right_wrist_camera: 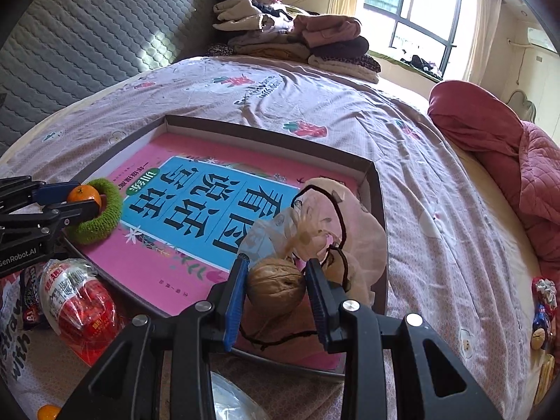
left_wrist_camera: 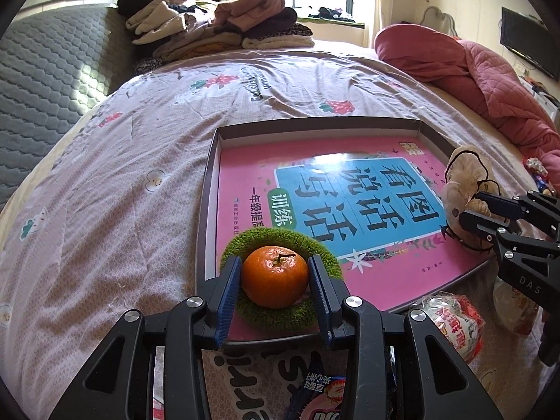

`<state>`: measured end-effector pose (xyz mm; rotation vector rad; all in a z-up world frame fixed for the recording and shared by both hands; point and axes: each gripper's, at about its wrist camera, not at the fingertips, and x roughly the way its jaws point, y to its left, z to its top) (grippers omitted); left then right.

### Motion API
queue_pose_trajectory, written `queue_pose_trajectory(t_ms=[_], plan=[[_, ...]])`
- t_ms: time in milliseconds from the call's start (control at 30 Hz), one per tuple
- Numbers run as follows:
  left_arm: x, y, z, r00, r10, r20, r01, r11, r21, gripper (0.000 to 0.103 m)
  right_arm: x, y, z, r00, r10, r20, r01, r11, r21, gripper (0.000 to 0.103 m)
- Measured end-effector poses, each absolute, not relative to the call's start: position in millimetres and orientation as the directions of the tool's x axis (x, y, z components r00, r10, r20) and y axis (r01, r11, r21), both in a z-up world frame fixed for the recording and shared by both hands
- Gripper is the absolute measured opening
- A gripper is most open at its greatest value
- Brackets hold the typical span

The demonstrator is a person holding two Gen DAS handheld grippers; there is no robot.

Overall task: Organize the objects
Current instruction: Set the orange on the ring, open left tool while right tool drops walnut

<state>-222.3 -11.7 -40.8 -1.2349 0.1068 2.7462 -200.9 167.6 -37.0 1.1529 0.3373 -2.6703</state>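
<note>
Two things were in my grip at once: my left gripper [left_wrist_camera: 274,278] pinched the orange [left_wrist_camera: 274,276] over the green ring [left_wrist_camera: 280,311] in the tray [left_wrist_camera: 210,161]; my right gripper [right_wrist_camera: 276,288] clamped the walnut [right_wrist_camera: 276,285] above the pink pouch [right_wrist_camera: 353,227]. Placing step, I judged; next, lower and release gently.

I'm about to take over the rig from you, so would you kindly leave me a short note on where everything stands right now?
Left gripper: shut on the tangerine, held over the green scrunchie at the near corner of the tray.
Right gripper: shut on the walnut, above the pink scrunchie at the tray's other near corner.
Done: pink book and both scrunchies are in the tray.
Left: set down both items; the wrapped snacks on the bedspread and a second tangerine remain outside.
</note>
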Motion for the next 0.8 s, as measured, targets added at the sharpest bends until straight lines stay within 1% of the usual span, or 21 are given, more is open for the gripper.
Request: queue_pose_trajectory(t_ms=[467, 800], plan=[[-219.3, -16.1, -35.7, -0.659, 0.113, -0.743, -0.149, -0.989, -0.019, 0.041, -202.5, 172.4, -36.0, -0.653, -0.116, -0.749, 0.266, -0.960, -0.083, 0.035], [-214.7, -16.5, -26.8, -0.682, 0.118, -0.722, -0.147, -0.989, -0.023, 0.041, -197.7, 172.9, -24.3, -0.684, -0.114, -0.720, 0.255, -0.963, -0.090, 0.035]])
